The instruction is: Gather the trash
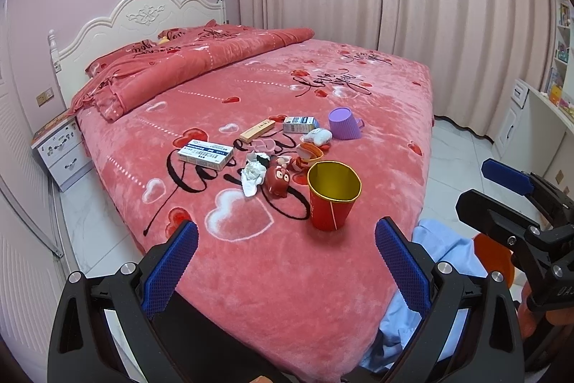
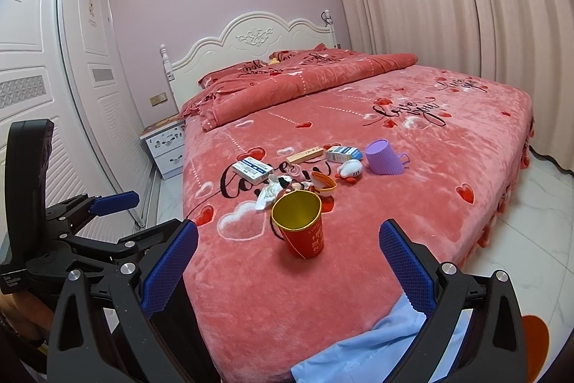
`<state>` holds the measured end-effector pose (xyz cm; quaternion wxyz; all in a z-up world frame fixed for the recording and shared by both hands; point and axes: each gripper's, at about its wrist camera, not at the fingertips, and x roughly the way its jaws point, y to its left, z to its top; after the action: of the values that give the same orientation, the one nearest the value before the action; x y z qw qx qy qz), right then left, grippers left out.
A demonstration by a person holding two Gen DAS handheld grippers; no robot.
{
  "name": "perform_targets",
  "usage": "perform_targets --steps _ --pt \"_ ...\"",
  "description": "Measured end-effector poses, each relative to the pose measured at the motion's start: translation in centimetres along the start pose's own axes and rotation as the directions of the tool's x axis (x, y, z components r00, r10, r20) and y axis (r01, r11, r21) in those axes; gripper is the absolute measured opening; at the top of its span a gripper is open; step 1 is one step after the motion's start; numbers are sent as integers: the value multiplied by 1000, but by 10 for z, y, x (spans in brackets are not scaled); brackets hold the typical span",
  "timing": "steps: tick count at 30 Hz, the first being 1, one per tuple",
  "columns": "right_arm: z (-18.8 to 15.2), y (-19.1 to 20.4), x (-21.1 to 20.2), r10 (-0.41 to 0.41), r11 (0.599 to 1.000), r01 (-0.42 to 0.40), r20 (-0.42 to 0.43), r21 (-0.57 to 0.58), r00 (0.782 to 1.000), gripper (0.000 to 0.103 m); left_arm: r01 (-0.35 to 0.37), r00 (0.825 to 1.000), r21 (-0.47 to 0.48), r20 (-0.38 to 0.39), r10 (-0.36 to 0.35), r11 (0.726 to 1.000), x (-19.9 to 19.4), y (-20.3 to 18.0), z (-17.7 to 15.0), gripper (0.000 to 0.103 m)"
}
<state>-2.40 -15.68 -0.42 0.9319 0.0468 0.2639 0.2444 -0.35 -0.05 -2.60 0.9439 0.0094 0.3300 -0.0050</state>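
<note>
A red paper cup (image 1: 333, 196) with a gold inside stands upright on the pink bed (image 1: 287, 275); it also shows in the right wrist view (image 2: 299, 225). Behind it lie crumpled white tissue (image 1: 253, 173), a white and blue box (image 1: 205, 154), a tan box (image 1: 257, 130), a small carton (image 1: 300, 124) and small toys (image 1: 278, 178). My left gripper (image 1: 287, 264) is open and empty, short of the cup. My right gripper (image 2: 288, 268) is open and empty, also short of the cup; it shows at the right of the left wrist view (image 1: 498, 185).
An upturned purple mug (image 1: 345, 123) sits past the clutter. A folded quilt (image 1: 186, 67) lies near the headboard. A nightstand (image 1: 61, 149) stands left of the bed, a wardrobe (image 2: 53, 96) beyond it. Curtains (image 1: 394, 6) hang behind. Blue cloth (image 2: 358, 347) lies at the bed's near corner.
</note>
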Motion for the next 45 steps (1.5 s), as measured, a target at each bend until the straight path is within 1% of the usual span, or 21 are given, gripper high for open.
perform_targets --steps 7,12,16,20,24,29,33,35,40,45 --pt "3 -5 3 10 1000 -9 -19 13 1000 98 -4 1000 18 -13 5 1000 2 -1 1 97" --pt "6 -9 8 39 999 -38 -38 16 999 98 -2 1000 24 -18 3 1000 3 -1 1 97" --pt "9 -10 15 60 998 -60 -63 -7 996 98 -1 999 50 -39 3 999 8 3 3 97" --pt "12 -14 24 88 996 -89 -82 -7 993 98 4 998 65 -70 0 998 13 11 5 97" --pt "13 -16 34 101 995 -103 -102 -17 990 98 10 996 101 -95 0 995 21 11 11 97" --pt "16 -22 47 127 991 -131 -133 -18 983 98 48 990 137 -137 -29 989 34 13 16 97" --pt "16 -27 60 135 989 -141 -150 -32 979 98 56 988 184 -150 -29 981 45 12 20 97" --pt "17 -29 66 137 989 -145 -161 -40 977 98 71 987 198 -157 -40 978 51 13 22 97" --pt "18 -37 84 176 982 -186 -192 -38 965 98 142 974 206 -205 -99 968 68 20 29 97" --pt "20 -40 101 178 980 -194 -220 -53 959 98 170 963 222 -243 -115 960 88 26 32 97"
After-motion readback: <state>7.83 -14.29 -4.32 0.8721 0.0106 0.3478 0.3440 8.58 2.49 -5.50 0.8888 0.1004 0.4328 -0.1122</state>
